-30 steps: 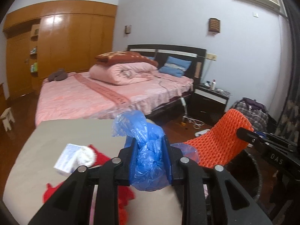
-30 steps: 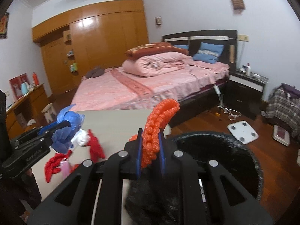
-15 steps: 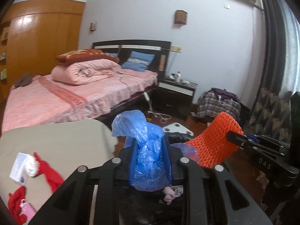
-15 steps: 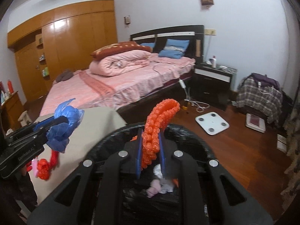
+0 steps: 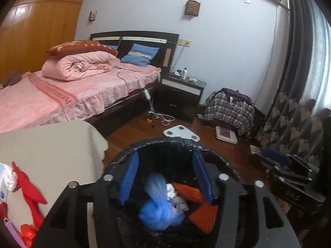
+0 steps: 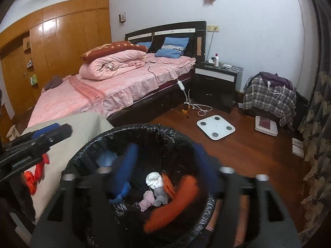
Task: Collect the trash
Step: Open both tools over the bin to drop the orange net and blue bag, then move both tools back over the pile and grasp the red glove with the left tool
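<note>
Both grippers are hanging over the black-lined trash bin [image 5: 165,142] at lower centre. The left gripper [image 5: 165,177] and right gripper [image 6: 165,171] have just been opening, fingers spread, nothing between them. The blue plastic bag [image 5: 159,206] and orange foam net [image 6: 175,202] are lying inside the bin.

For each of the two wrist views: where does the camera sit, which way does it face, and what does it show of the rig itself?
Left wrist: on the left gripper, angled down into the black bin; its open blue pads frame the blue bag.
Right wrist: on the right gripper, same downward angle; the left gripper shows at left.
Shared: bin, orange foam net, bed.
</note>
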`<state>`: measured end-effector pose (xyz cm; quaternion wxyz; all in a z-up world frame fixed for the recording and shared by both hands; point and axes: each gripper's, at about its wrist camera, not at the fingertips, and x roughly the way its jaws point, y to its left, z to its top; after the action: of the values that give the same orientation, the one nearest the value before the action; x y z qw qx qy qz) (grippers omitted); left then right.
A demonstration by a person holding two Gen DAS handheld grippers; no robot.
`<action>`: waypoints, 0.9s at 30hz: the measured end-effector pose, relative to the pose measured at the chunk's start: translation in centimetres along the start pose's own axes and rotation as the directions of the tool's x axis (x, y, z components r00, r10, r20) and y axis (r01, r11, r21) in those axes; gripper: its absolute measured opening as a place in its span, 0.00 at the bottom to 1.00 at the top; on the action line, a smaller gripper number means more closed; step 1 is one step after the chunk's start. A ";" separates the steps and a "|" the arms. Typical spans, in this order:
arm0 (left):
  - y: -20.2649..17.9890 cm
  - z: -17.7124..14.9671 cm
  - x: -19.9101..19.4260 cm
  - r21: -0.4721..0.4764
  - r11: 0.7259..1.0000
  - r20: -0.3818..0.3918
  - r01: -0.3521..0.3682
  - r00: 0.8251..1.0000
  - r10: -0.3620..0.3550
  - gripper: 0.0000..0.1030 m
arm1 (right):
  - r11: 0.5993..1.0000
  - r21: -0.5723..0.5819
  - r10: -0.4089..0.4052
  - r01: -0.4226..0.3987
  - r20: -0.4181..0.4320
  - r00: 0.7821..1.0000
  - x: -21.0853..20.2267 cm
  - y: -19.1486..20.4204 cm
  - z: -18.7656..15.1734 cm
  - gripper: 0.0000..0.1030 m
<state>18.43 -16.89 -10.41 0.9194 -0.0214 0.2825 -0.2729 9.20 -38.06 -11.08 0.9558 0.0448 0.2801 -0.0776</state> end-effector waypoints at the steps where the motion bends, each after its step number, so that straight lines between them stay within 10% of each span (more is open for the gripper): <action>1: 0.5 0.0 -0.5 -0.002 1.000 0.007 -0.013 1.000 0.013 0.55 | 1.000 0.000 -0.004 0.004 0.017 1.000 -0.3 0.1 0.0 0.83; 11: 7.1 -1.2 -7.3 -0.026 0.971 0.076 -0.237 0.968 0.238 0.82 | 0.996 -0.005 0.092 -0.092 0.056 0.994 -1.5 4.3 0.7 0.95; 27: 19.9 -8.0 -16.6 -0.139 0.811 -0.025 -0.569 0.821 0.571 0.87 | 0.922 -0.150 0.357 -0.356 -0.021 0.934 -0.3 20.8 -0.7 0.95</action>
<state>12.46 9.51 -12.59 0.9575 -0.0029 0.2863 0.0357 12.22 -17.47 -10.67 0.9555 0.0219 0.2693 0.1187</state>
